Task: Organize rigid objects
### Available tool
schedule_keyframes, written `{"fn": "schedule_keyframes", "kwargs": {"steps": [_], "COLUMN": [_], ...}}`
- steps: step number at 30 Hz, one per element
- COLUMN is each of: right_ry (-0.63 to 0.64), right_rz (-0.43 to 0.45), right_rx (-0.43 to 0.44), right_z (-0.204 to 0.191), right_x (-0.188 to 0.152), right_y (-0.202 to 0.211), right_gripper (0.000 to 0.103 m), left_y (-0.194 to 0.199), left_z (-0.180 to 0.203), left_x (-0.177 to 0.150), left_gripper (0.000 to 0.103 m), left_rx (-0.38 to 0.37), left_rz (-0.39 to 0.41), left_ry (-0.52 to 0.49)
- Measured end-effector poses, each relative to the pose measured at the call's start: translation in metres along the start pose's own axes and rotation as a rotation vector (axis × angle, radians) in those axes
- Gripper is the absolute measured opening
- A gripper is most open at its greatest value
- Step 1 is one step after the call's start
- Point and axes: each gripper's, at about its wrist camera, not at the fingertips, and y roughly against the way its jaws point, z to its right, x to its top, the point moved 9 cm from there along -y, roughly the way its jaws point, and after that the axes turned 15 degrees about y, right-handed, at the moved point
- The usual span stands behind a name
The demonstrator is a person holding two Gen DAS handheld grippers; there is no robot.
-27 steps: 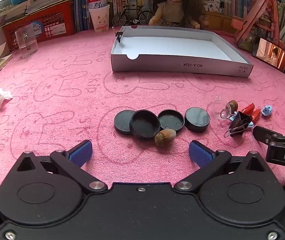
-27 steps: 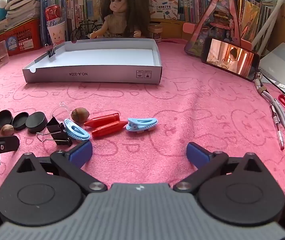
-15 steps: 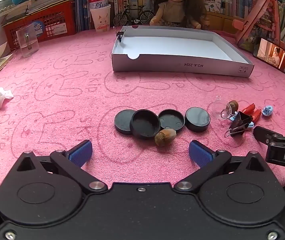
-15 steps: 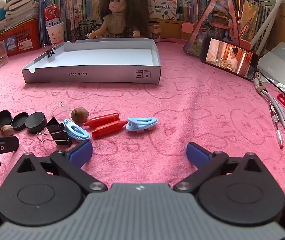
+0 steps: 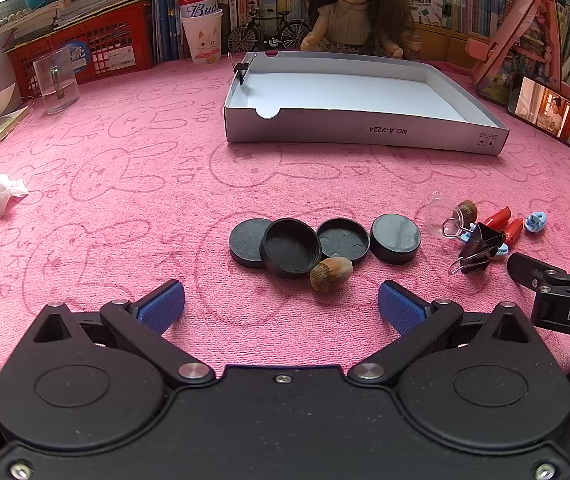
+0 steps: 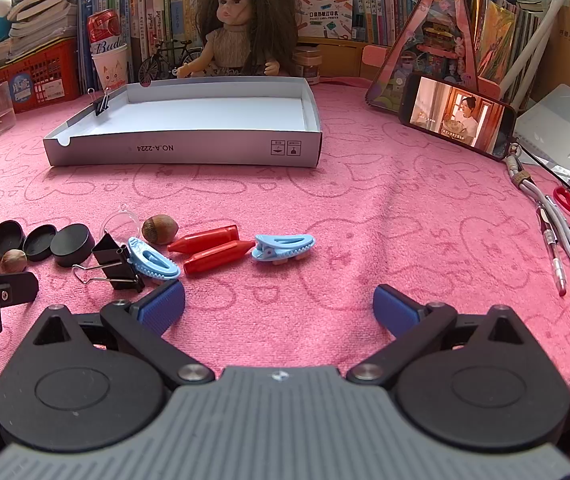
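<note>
The desk (image 5: pixel 133 184) is covered by a pink, nappy terry cloth printed with rabbit outlines. The left claw (image 5: pixel 281 300) hangs over the near edge with its ribbed blue pads spread wide and nothing between them; the right claw (image 6: pixel 279 304) stands likewise, wide apart and empty, also at the near edge. Just beyond the left claw lies a row of four round black plastic caps (image 5: pixel 327 240): two show flat matte tops, two lie hollow side up, and the row overlaps at its left end. A brown hazelnut (image 5: pixel 331 274), smooth with a rough cap, touches the near rim of the hollow caps. Toward the right claw sits a cluster: a black metal binder clip (image 6: pixel 115 262) with wire handles, a toothed light-blue plastic clip (image 6: pixel 153 262) touching it, a second hazelnut (image 6: pixel 160 229), a clear thin plastic dome (image 6: pixel 121 218), two red crayon-shaped pieces (image 6: pixel 213 250) side by side, and a second blue clip (image 6: pixel 283 247) just beside them. A shallow white cardboard tray (image 6: pixel 183 148), rectangular with a notched corner, lies toward the far edge, a small binder clip (image 6: pixel 101 105) on its left wall.
</note>
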Motion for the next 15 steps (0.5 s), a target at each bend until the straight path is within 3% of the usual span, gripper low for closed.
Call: {"fn": "schedule_keyframes", "kwargs": {"steps": [15], "right_ry": [0.000], "right_rz": [0.001], "right_rx": [-0.001], "right_z": [-0.0007], "right_x": [-0.0007], "right_y": [0.0013], "right_gripper": [0.103], "left_y": [0.0000], "left_z": [0.0000], "left_x": [0.0001], "left_gripper": [0.103], "left_rx": [0.000], "left_rz": [0.000], "left_ry": [0.000]}}
